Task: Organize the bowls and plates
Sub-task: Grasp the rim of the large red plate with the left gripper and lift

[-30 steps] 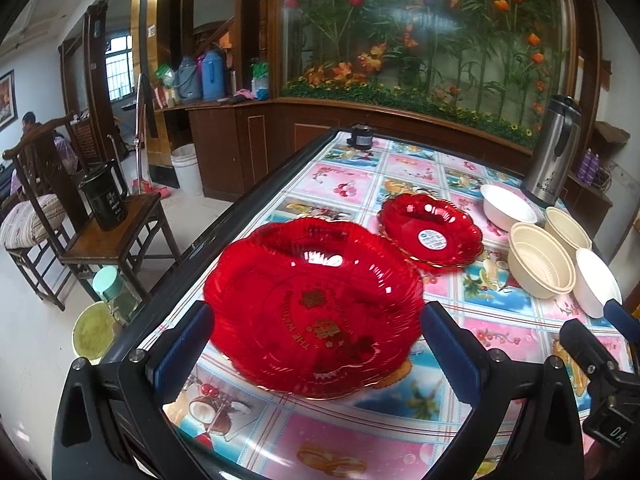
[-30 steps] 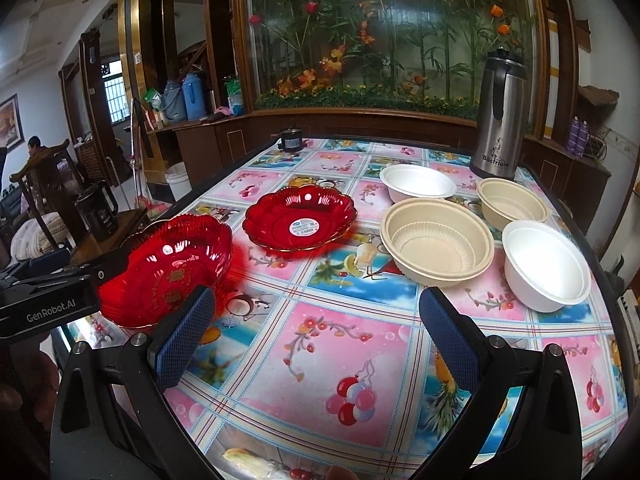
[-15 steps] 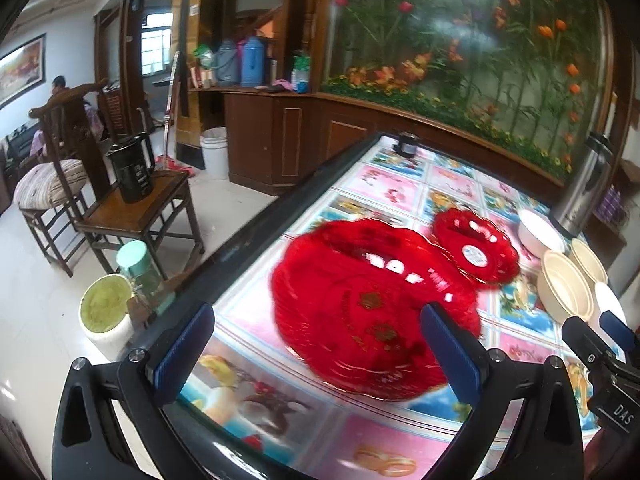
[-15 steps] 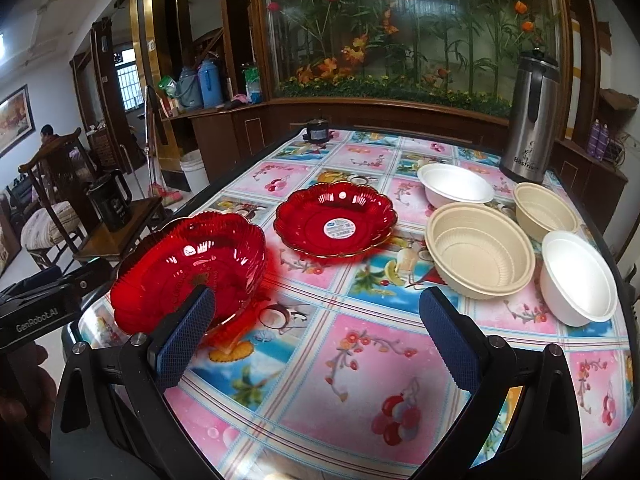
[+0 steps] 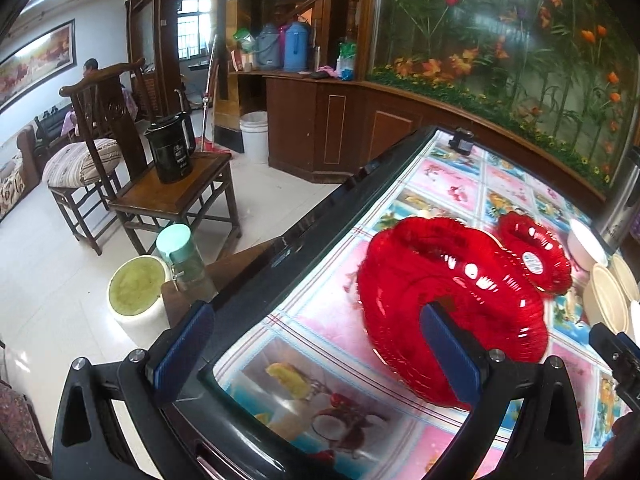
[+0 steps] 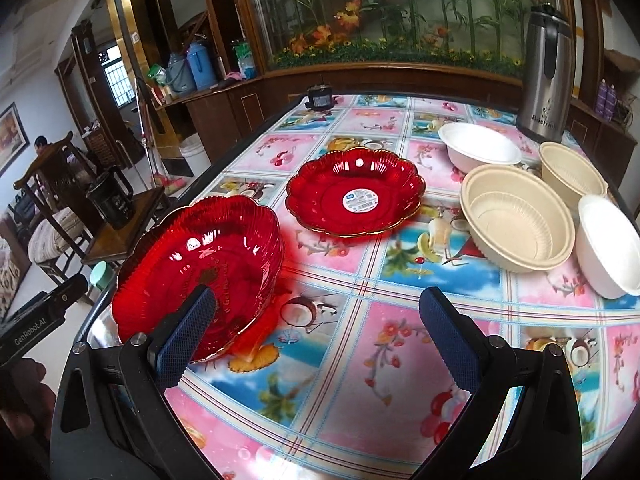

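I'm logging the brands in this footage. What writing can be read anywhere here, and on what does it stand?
"GenRobot.AI": white print on the black left gripper's body, at the left edge of the right wrist view.
"Bastr...": rest too blurred, on the steel thermos jug.
Gold lettering inside the near red scalloped glass plate: too distorted to read.
Blue-and-white sticker in the far red scalloped plate: too small to read.
Print on the black kettle on the wooden chair: blurred.

White tile floor [image 5: 52, 280]; wooden chair [image 5: 160, 184]; cabinets [image 5: 320, 128]
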Demonstrator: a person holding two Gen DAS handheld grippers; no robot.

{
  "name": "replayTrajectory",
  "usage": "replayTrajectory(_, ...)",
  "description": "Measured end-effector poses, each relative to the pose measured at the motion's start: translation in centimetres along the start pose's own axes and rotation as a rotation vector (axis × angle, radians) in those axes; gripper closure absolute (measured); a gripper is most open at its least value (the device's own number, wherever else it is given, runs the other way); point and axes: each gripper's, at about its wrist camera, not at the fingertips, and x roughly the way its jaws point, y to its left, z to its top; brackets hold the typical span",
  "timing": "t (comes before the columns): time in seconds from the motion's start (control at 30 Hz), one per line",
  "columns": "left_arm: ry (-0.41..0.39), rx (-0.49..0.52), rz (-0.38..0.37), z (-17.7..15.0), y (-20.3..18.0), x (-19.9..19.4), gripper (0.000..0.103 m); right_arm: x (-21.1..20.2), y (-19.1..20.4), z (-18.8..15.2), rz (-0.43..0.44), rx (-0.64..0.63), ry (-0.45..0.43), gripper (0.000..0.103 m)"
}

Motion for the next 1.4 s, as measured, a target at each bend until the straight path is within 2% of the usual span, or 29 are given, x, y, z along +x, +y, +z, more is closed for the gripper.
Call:
replayTrajectory(0.4, 0.081, -0.029, -0.004, 1.2, 0.9, 2.8, 0.0, 1.6, 0.2, 0.6, 0.039, 0.045, 0.035, 0.0)
replayTrajectory(0.53, 0.11, -0.034, 0.01, 1.5, 0.8, 4.0, 0.0, 2.8, 0.2, 1.1, 0.085, 0.083, 0.058, 0.0)
replayTrajectory(0.8, 0.151, -0.016, 0.063, 1.5, 0.4, 5.5, 0.0, 5.6, 0.7, 1.8, 0.123, 0.104, 0.116, 0.0)
replayTrajectory(1.03, 0.183, -0.015, 0.047, 1.5, -0.3, 6.5, 0.0, 7.8, 0.7, 2.1, 0.15, 0.116, 0.161, 0.0)
replayTrajectory(1.3, 0.217, 0.035, 0.014, 0.9, -2.1, 7.0, 0.001, 9.3, 0.3, 2.0, 0.172, 0.139, 0.192, 0.0)
replayTrajectory(1.4, 0.238, 0.042, -0.007, 0.3, -2.3, 7.2, 0.009, 9.6, 0.5, 2.1, 0.178, 0.139, 0.197, 0.003)
